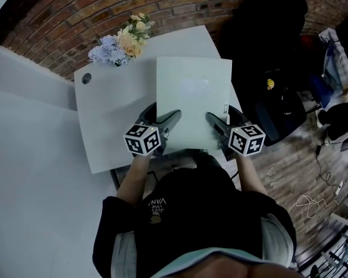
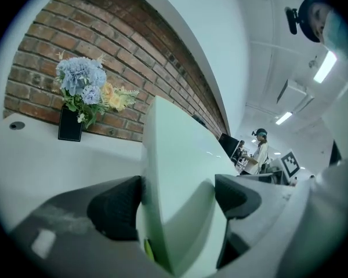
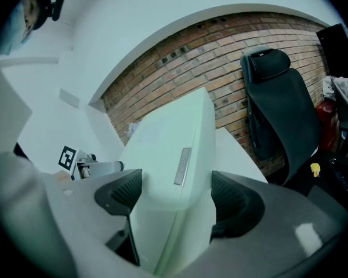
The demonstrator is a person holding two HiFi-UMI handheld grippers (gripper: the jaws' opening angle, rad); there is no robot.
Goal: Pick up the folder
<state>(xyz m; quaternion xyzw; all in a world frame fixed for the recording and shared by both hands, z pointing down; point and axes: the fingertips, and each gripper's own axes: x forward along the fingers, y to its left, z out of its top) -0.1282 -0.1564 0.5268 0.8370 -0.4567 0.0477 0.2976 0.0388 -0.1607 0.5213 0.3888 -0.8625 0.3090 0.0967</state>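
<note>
The left tool [image 1: 161, 116] and the right tool [image 1: 223, 116] each clamp the near edge of the pale green folder [image 1: 192, 94]. It is best to raise both evenly, so that the folder stays level above the worktop [image 1: 113, 120].

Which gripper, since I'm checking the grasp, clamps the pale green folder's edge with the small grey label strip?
The right gripper: the grey label strip on the pale green folder sits just beyond its jaws; the left gripper clamps the plain edge.
</note>
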